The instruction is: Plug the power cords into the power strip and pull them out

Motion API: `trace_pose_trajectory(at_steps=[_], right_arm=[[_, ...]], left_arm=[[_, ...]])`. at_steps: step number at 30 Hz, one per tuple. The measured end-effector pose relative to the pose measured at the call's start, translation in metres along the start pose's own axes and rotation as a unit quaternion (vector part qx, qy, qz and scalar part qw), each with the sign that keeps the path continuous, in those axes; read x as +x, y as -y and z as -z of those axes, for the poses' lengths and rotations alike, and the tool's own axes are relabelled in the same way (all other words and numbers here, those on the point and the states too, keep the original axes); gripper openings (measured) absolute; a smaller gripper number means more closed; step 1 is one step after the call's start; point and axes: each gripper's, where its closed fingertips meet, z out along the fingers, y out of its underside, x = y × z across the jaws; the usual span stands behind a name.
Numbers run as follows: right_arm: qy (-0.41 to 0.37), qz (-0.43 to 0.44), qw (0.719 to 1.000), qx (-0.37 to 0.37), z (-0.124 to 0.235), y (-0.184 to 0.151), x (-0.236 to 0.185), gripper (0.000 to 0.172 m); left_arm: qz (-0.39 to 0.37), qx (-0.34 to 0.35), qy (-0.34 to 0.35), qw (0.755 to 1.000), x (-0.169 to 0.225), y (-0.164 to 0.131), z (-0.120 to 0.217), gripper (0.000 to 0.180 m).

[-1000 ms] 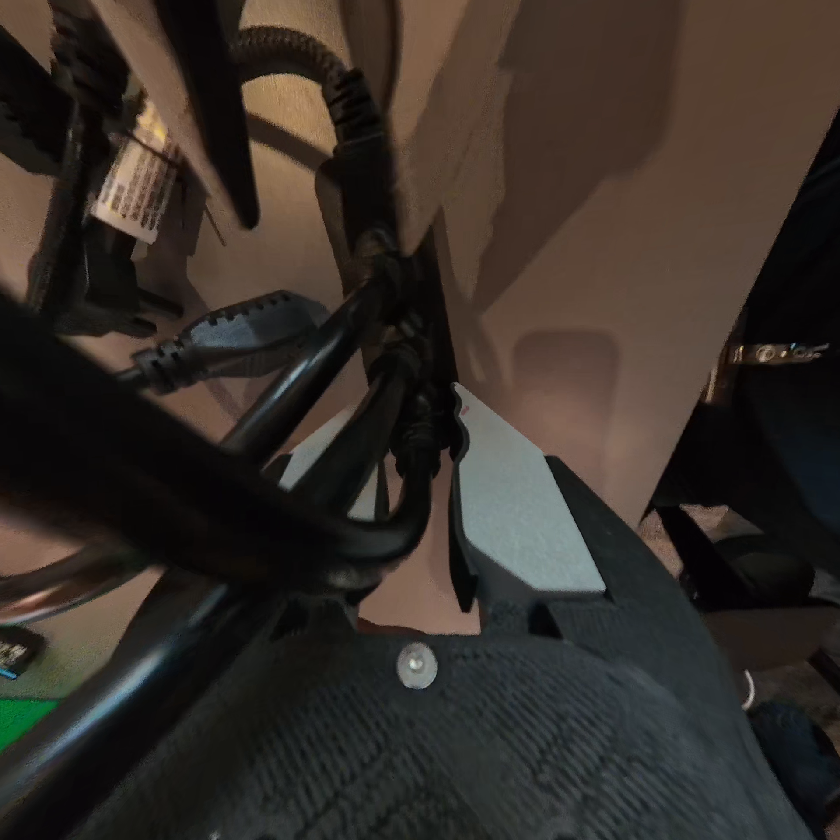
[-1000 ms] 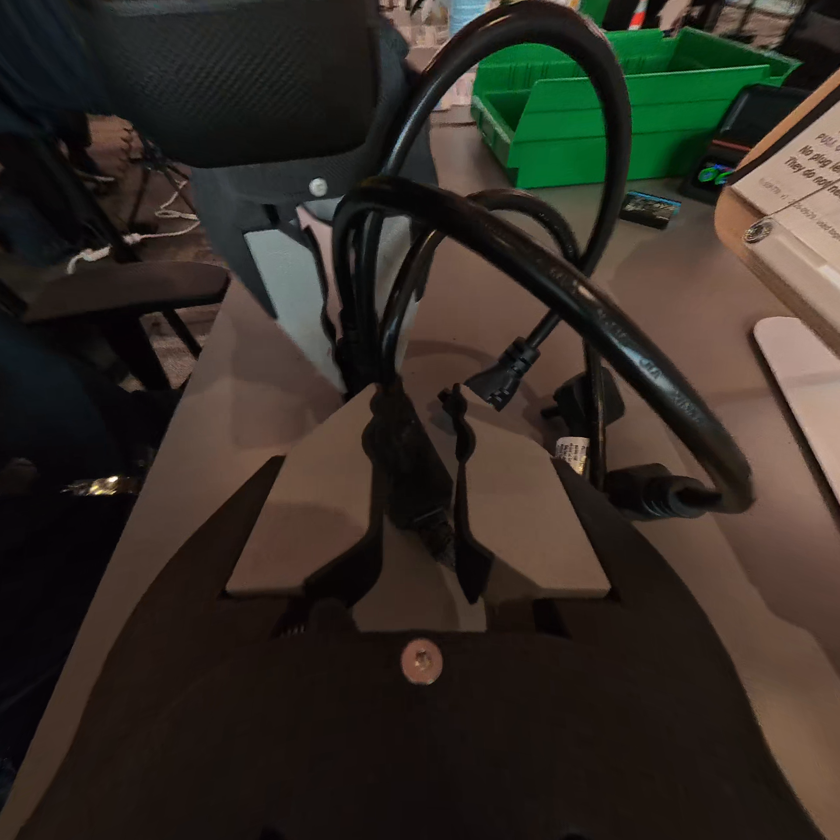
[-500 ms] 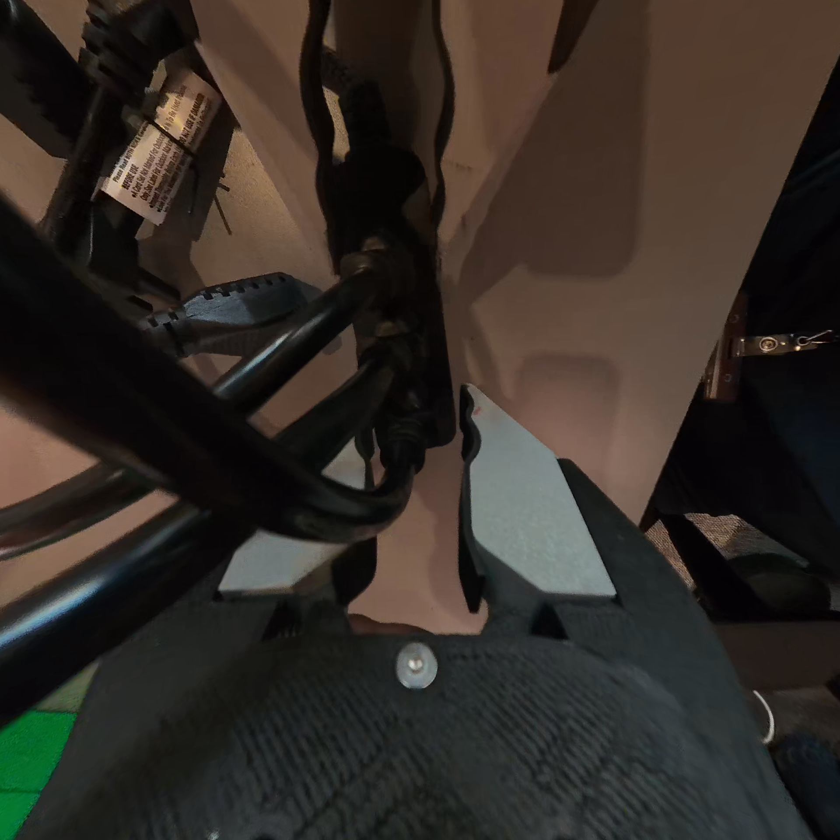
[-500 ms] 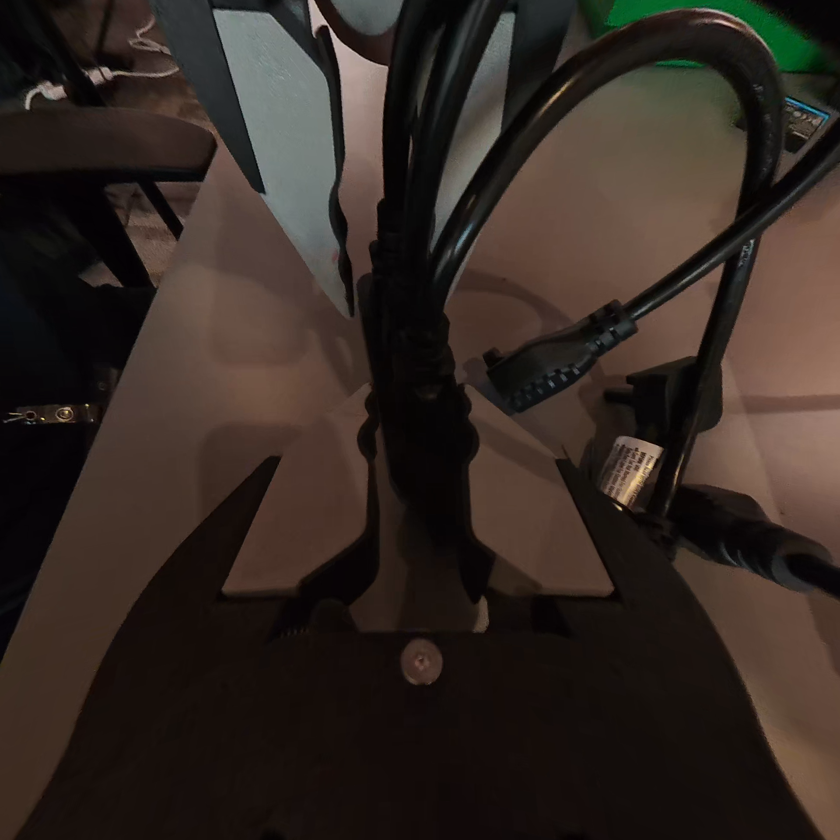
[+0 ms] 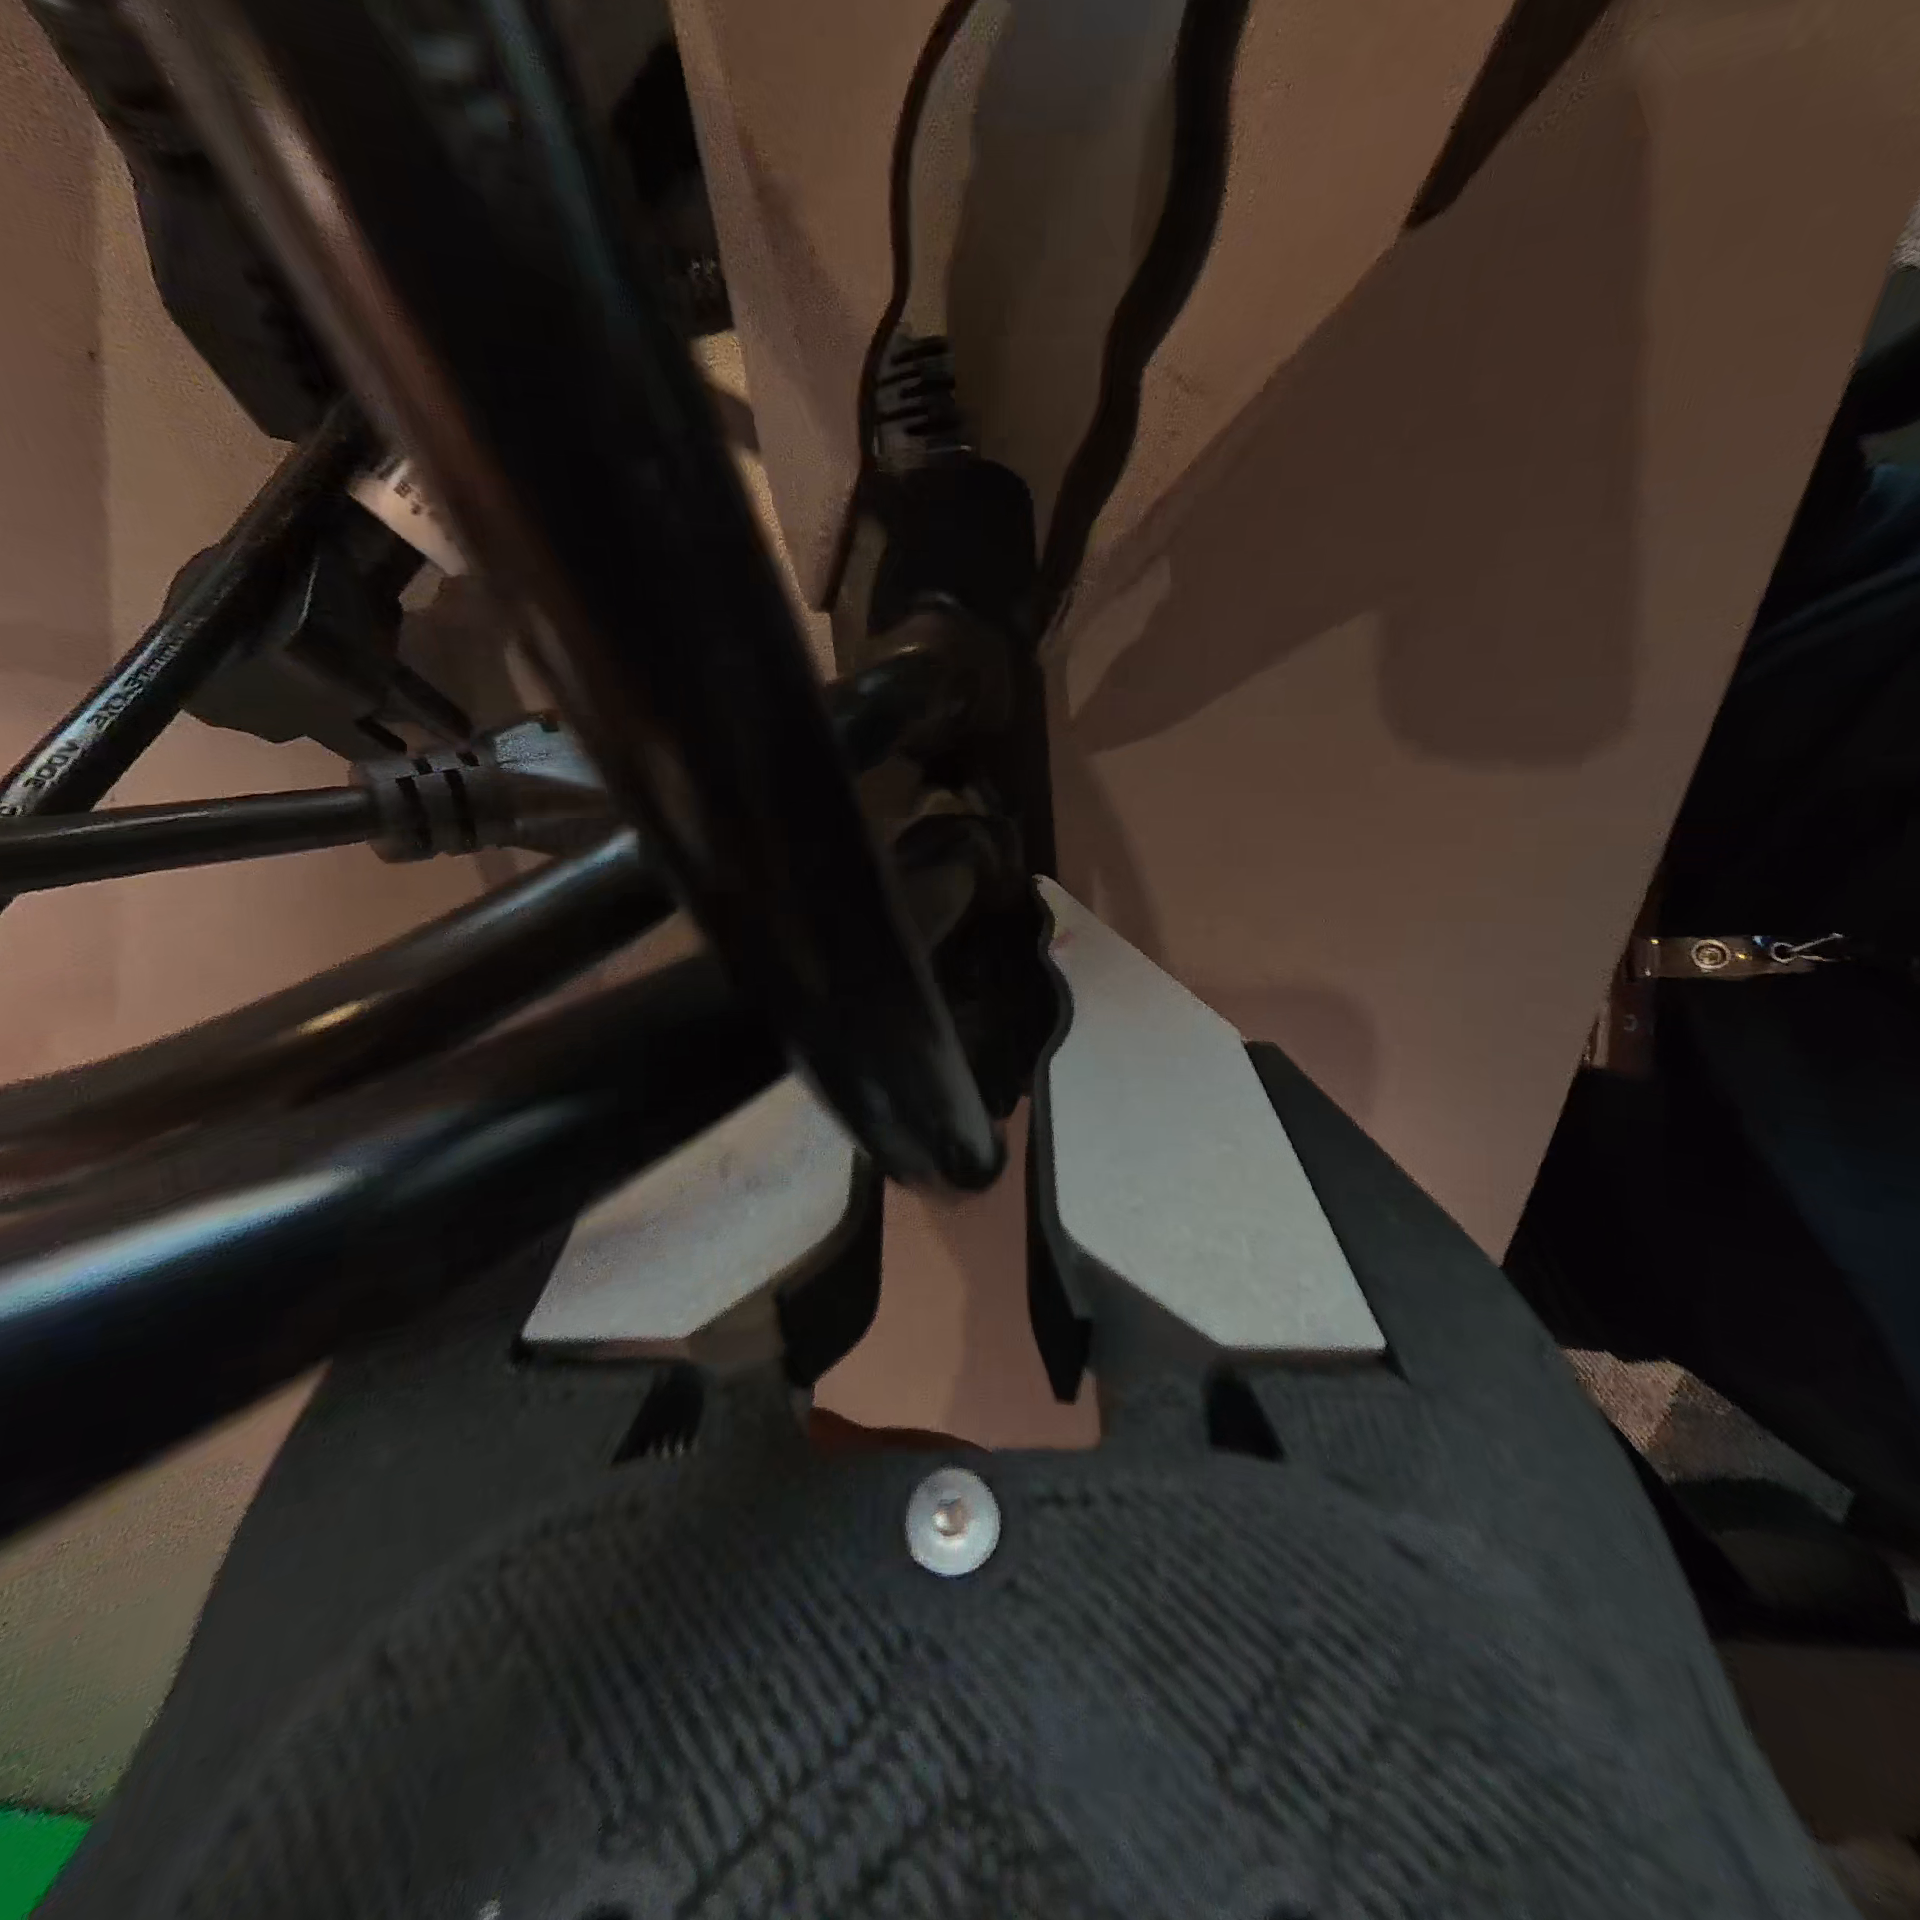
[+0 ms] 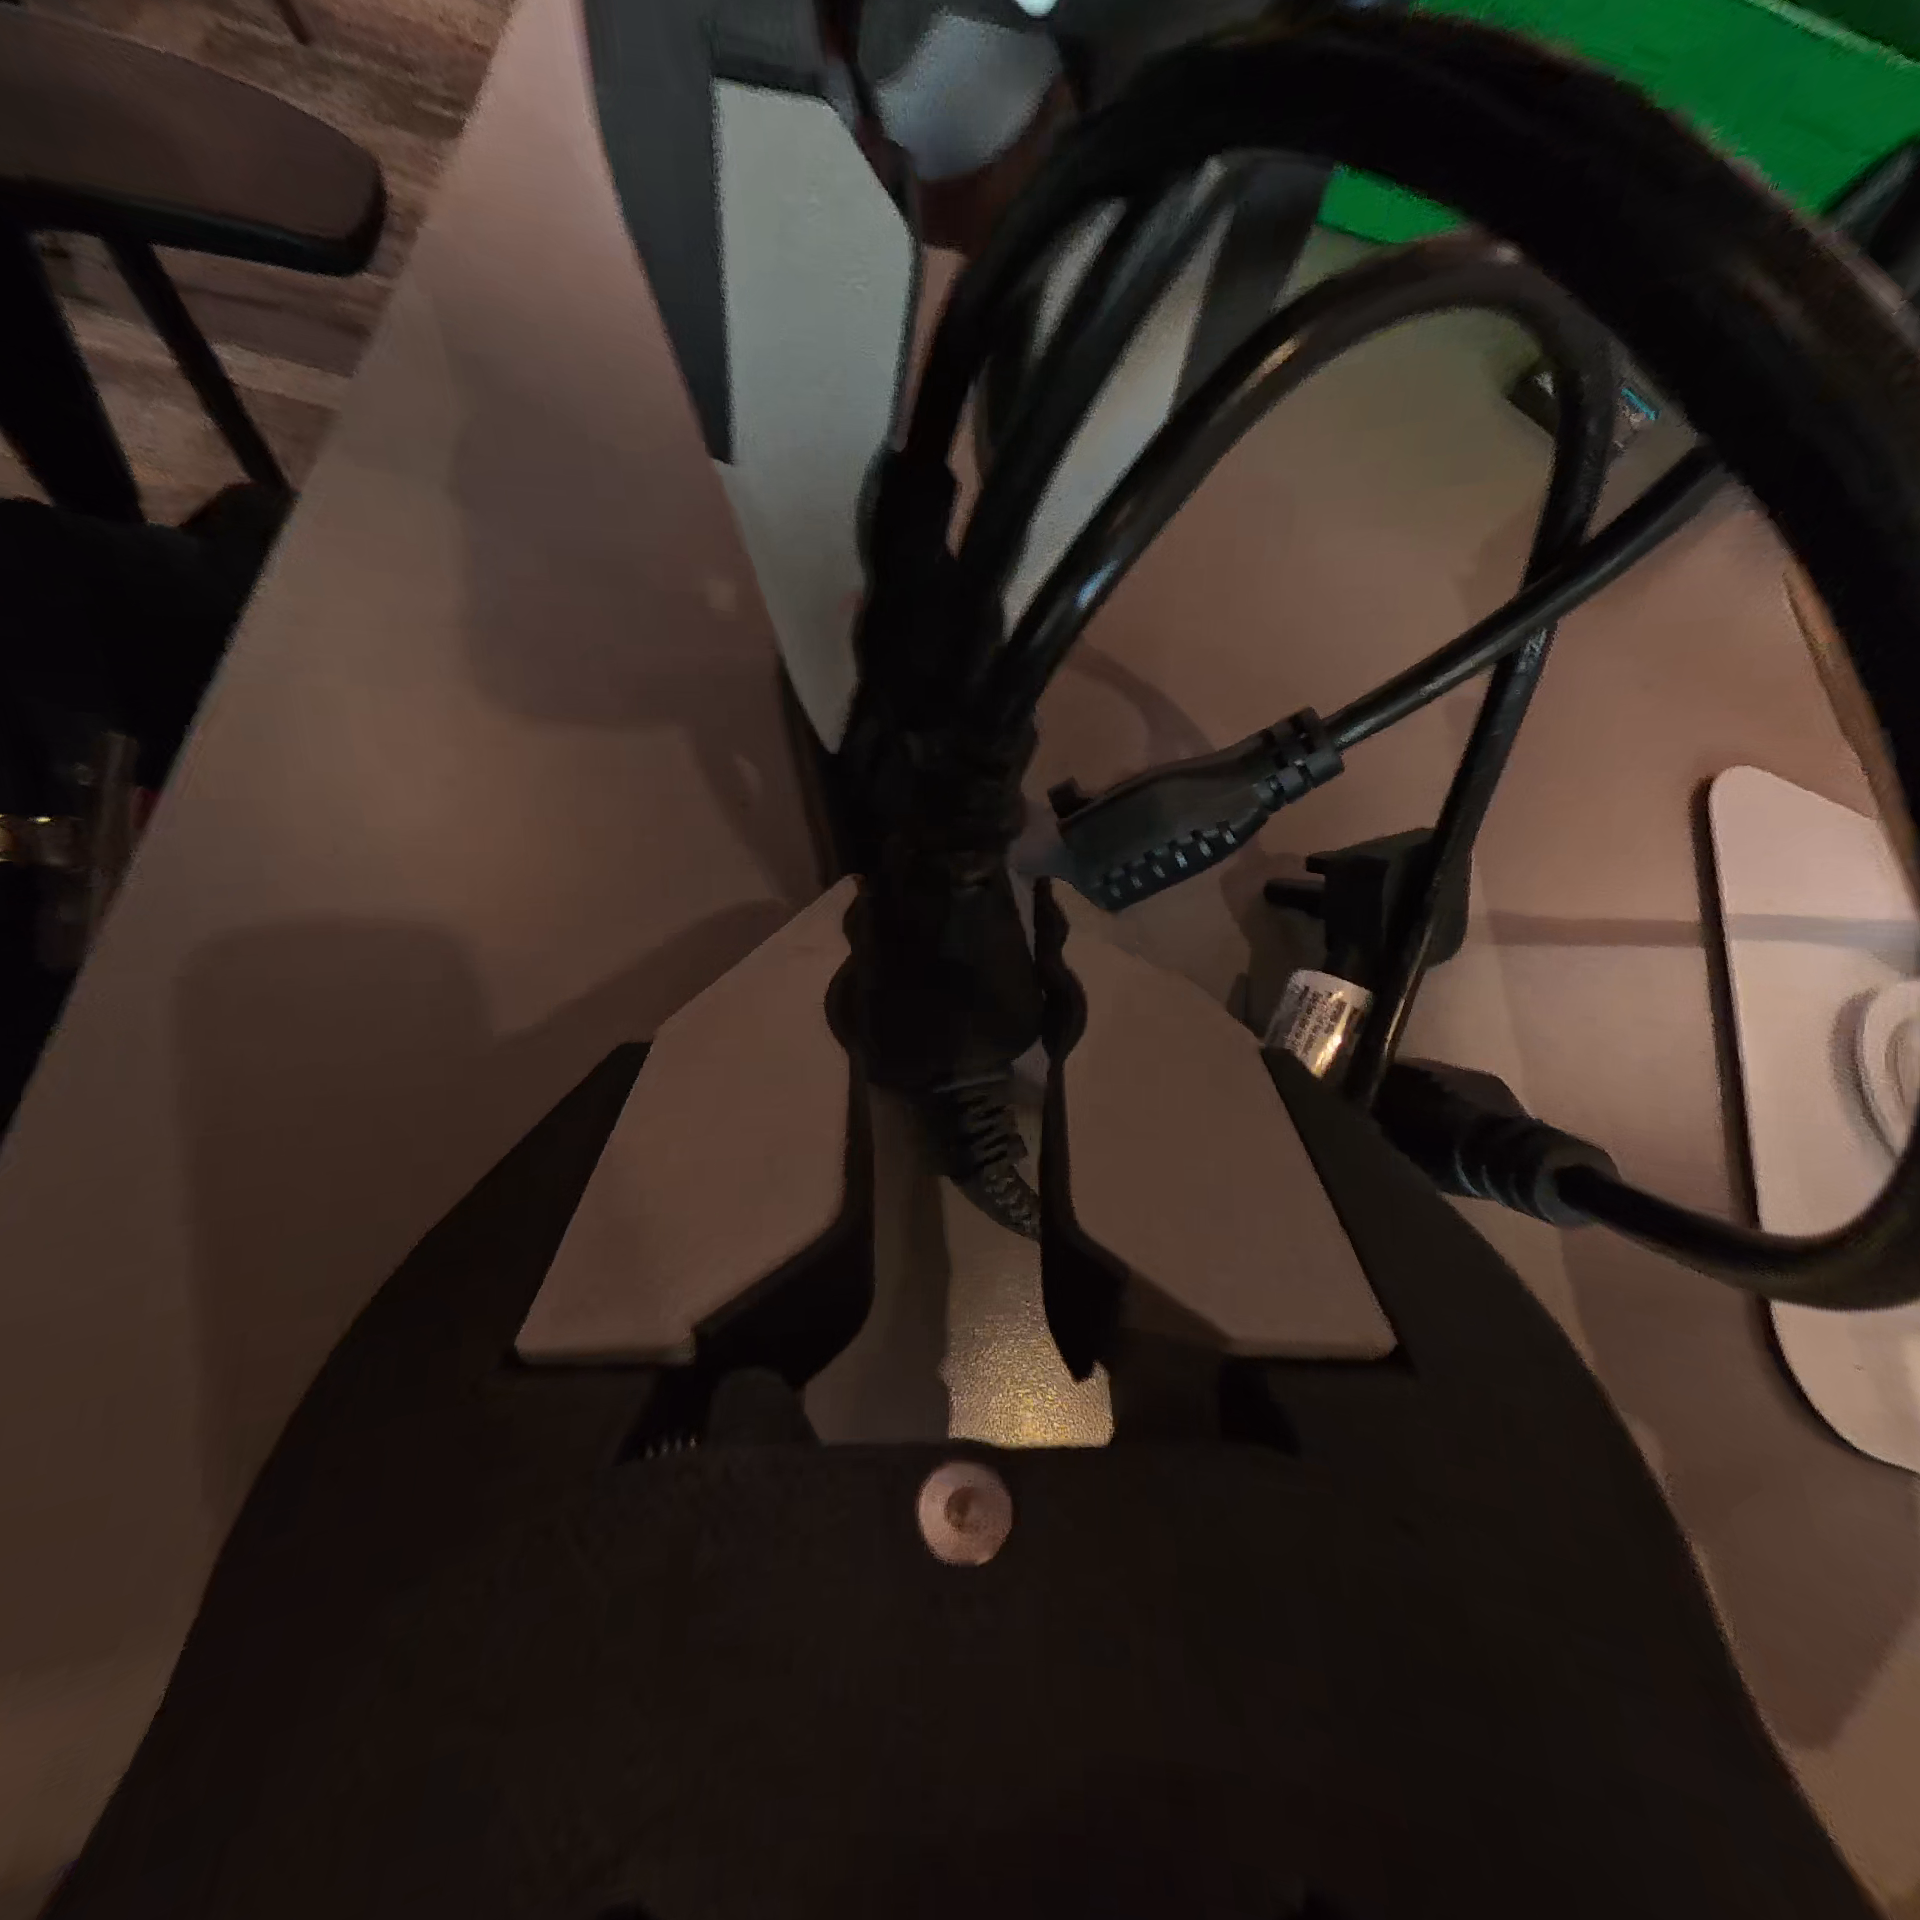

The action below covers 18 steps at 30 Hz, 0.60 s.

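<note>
So both grippers face each other over the table (image 6: 540, 644), near its left edge as the right wrist view has it, with the bundle of power cords (image 6: 935, 790) caught between them. The right gripper (image 6: 951, 935) has the bundle's near end between its fingers, and the left gripper (image 5: 966, 997) comes in from the far side. Loops of cord arch up and over to the right. A loose connector (image 6: 1174, 831) sits just right of the bundle, a plug (image 6: 1371, 904) beyond that, and the power strip (image 6: 1829, 1039) lies along the table's right edge. A bin (image 6: 1621, 114) sits at the far right corner.
</note>
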Motion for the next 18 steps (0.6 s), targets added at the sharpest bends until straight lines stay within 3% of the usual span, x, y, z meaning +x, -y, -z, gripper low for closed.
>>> trace_pose_trajectory(at_steps=[1,11,18], right_arm=[[0.006,-0.007,1.0,-0.003,-0.002,-0.002,-0.001,0.028],[0.081,-0.066,0.994,0.025,-0.01,-0.008,-0.011,0.027],[0.043,-0.034,0.997,0.045,0.008,0.007,-0.005,0.025]], left_arm=[[0.0,0.007,0.002,1.0,0.0,0.0,0.0,0.022],[0.011,0.136,0.0,0.991,0.001,0.003,0.001,0.025],[0.015,0.213,-0.021,0.977,-0.002,0.001,0.003,0.025]])
